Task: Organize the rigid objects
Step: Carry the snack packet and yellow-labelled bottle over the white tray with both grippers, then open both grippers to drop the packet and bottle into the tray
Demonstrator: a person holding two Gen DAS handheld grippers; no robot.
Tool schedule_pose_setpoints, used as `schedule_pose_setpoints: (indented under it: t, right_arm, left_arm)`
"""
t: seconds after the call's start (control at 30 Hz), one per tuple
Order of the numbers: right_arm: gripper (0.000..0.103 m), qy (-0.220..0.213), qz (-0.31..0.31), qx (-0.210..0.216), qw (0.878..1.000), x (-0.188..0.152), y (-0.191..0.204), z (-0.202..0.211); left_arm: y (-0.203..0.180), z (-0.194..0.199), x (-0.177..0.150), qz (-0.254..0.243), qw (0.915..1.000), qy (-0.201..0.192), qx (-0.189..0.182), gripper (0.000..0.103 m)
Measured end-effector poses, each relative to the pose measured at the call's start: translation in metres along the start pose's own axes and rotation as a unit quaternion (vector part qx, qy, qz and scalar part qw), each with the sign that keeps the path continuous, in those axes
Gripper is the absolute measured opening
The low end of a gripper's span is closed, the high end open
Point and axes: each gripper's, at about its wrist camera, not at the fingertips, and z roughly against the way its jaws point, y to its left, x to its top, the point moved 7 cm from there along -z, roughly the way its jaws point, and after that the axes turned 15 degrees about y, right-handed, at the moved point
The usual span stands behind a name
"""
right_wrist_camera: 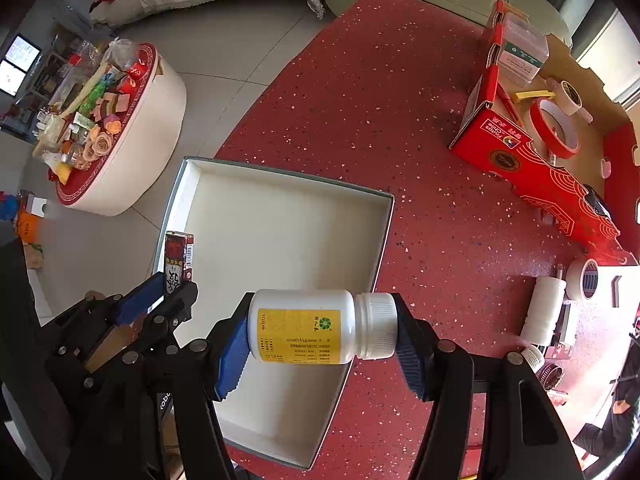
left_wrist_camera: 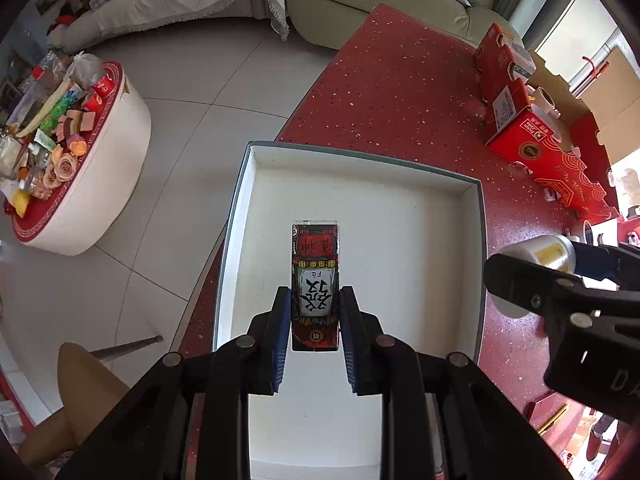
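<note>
We find the left gripper point(left_wrist_camera: 315, 320) with its fingers clamped on the narrow sides of a small printed box point(left_wrist_camera: 316, 280), held over the near part of the white tray point(left_wrist_camera: 478, 220). The right gripper point(right_wrist_camera: 320, 330) grips a white bottle point(right_wrist_camera: 308, 326) end to end, base and cap, above the tray's near right edge. We judge both items light and stiff, the bottle's plastic slippery. The tray sits at the left edge of the red counter point(right_wrist_camera: 400, 100).

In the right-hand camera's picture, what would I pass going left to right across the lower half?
Left tongs gripping a small printed box → white tray → white bottle gripped in the right tongs → white roll → tape roll.
</note>
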Motion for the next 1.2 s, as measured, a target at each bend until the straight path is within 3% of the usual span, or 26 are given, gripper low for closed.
schedule_pose_setpoints:
  t: [0.37, 0.7, 0.77, 0.8, 0.83, 0.9, 0.97, 1.07, 1.13, 1.2]
  right_arm:
    - [0.065, 0.017, 0.003, -0.001, 1.000, 0.016, 0.003, -0.023]
    - [0.065, 0.031, 0.012, 0.008, 0.999, 0.030, 0.005, -0.051]
    - [0.066, 0.042, 0.016, 0.020, 0.999, 0.030, 0.005, -0.057]
    - [0.073, 0.044, 0.016, 0.023, 0.999, 0.030, 0.003, -0.058]
    - [0.087, 0.044, 0.015, 0.020, 0.999, 0.029, 0.001, -0.057]
    - [0.094, 0.030, 0.011, 0.020, 0.999, 0.027, -0.002, -0.051]
    - [0.094, 0.022, 0.009, 0.016, 1.000, 0.024, -0.006, -0.044]
    - [0.094, 0.021, 0.003, 0.002, 1.000, 0.013, -0.015, -0.035]
    - [0.095, 0.016, -0.008, 0.014, 1.000, -0.001, -0.026, -0.029]
    - [0.103, 0.014, -0.027, 0.025, 0.999, -0.021, -0.041, -0.026]
  left_arm:
    - [-0.006, -0.017, 0.010, 0.000, 0.9999, 0.013, 0.007, 0.025]
    - [-0.017, -0.041, 0.015, 0.027, 0.9989, 0.038, -0.010, 0.026]
    - [-0.015, -0.046, 0.015, 0.022, 0.9987, 0.046, -0.006, 0.039]
    - [-0.012, -0.048, 0.014, 0.022, 0.9985, 0.050, -0.004, 0.064]
    - [-0.009, -0.050, 0.014, 0.026, 0.9983, 0.052, -0.005, 0.088]
    - [-0.005, -0.049, 0.014, 0.032, 0.9984, 0.047, -0.005, 0.092]
    - [-0.003, -0.049, 0.013, 0.033, 0.9983, 0.047, -0.003, 0.102]
    - [-0.005, -0.048, 0.011, 0.026, 0.9983, 0.053, -0.006, 0.103]
    - [-0.011, -0.045, 0.006, 0.018, 0.9983, 0.054, -0.013, 0.103]
    - [-0.019, -0.041, -0.001, 0.006, 0.9983, 0.057, -0.014, 0.102]
